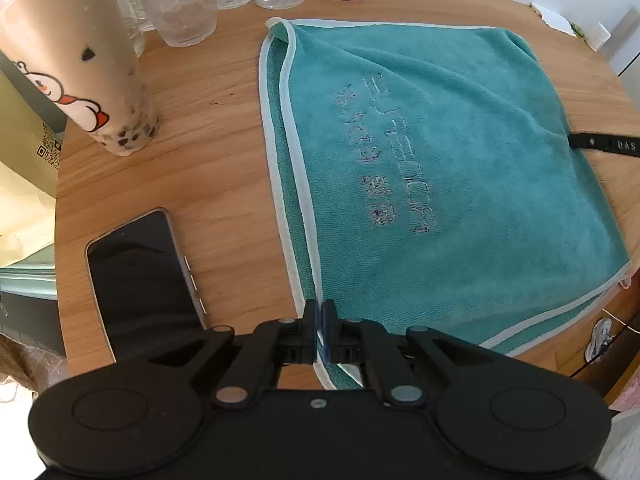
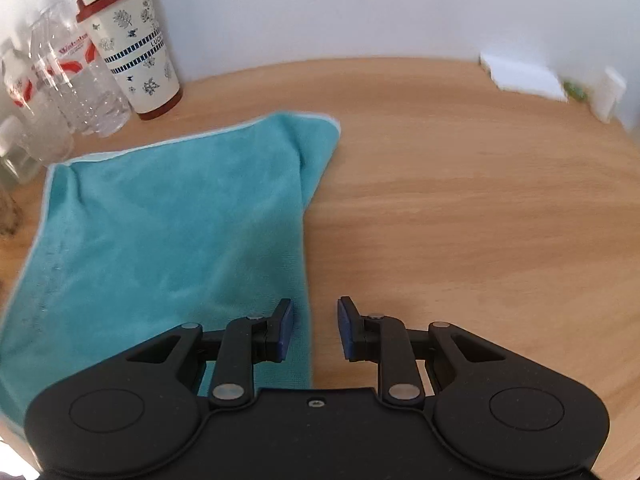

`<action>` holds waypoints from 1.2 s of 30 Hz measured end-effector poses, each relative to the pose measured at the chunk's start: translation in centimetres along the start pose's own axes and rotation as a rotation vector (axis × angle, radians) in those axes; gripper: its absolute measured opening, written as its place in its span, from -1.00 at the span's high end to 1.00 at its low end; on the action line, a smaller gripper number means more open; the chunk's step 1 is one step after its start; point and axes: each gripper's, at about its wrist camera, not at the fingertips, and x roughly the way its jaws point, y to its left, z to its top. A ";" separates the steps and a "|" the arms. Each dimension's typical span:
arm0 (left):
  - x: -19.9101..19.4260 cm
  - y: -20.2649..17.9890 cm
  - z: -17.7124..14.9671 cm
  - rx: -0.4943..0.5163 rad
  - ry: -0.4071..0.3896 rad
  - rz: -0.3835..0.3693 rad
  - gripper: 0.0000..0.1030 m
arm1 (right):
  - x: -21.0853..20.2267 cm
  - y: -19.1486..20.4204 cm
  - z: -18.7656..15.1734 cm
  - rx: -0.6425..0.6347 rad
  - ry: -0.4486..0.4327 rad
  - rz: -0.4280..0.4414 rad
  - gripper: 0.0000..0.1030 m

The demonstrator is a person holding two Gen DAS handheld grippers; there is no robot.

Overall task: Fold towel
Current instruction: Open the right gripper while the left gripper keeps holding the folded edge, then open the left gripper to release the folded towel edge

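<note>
A teal towel (image 1: 432, 168) with a pale border and stitched lettering lies folded double on the round wooden table (image 1: 208, 160). My left gripper (image 1: 320, 320) is shut on the towel's near left corner, with the pale hem pinched between its fingers. In the right wrist view the same towel (image 2: 172, 240) spreads to the left. My right gripper (image 2: 315, 320) stands open over the towel's right edge, left finger above cloth, right finger above bare wood (image 2: 460, 220). The tip of the right gripper (image 1: 600, 144) shows at the towel's right edge in the left wrist view.
A milk tea cup (image 1: 76, 64), empty glasses (image 1: 180, 4) and plastic bottles (image 2: 80, 80) stand at the back left. A phone (image 1: 144, 280) lies by the near left edge. A leaf-printed tumbler (image 2: 136, 48) and white tissues (image 2: 524, 76) sit by the wall.
</note>
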 end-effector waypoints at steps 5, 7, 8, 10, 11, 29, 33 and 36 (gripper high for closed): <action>-0.5 -0.1 0.1 -0.016 -0.014 -0.001 0.97 | -1.4 0.0 0.4 -0.006 -0.017 -0.036 1.00; -0.8 -0.3 0.3 -0.010 -0.026 -0.005 0.97 | -2.6 0.0 0.7 -0.021 -0.050 -0.087 1.00; -0.9 -0.4 0.5 -0.011 -0.030 -0.012 0.97 | -3.0 -0.3 0.8 -0.017 -0.058 -0.094 1.00; -0.8 -0.5 0.7 -0.019 -0.030 -0.028 0.97 | -3.9 -1.0 1.0 0.003 -0.063 -0.091 1.00; -0.6 -0.4 0.7 -0.024 -0.026 -0.033 0.97 | -3.9 -1.0 1.0 -0.007 -0.054 -0.092 1.00; -1.6 -1.0 -0.8 -0.028 0.005 -0.001 0.97 | 2.8 -2.5 9.6 0.085 -0.119 0.008 0.29; -1.4 -1.1 -0.7 -0.054 0.010 0.006 0.97 | 4.9 -3.1 10.3 0.136 -0.035 0.099 0.50; -1.2 -1.2 -0.9 -0.051 0.009 0.017 0.97 | 5.1 -3.3 10.6 0.142 -0.022 0.107 0.91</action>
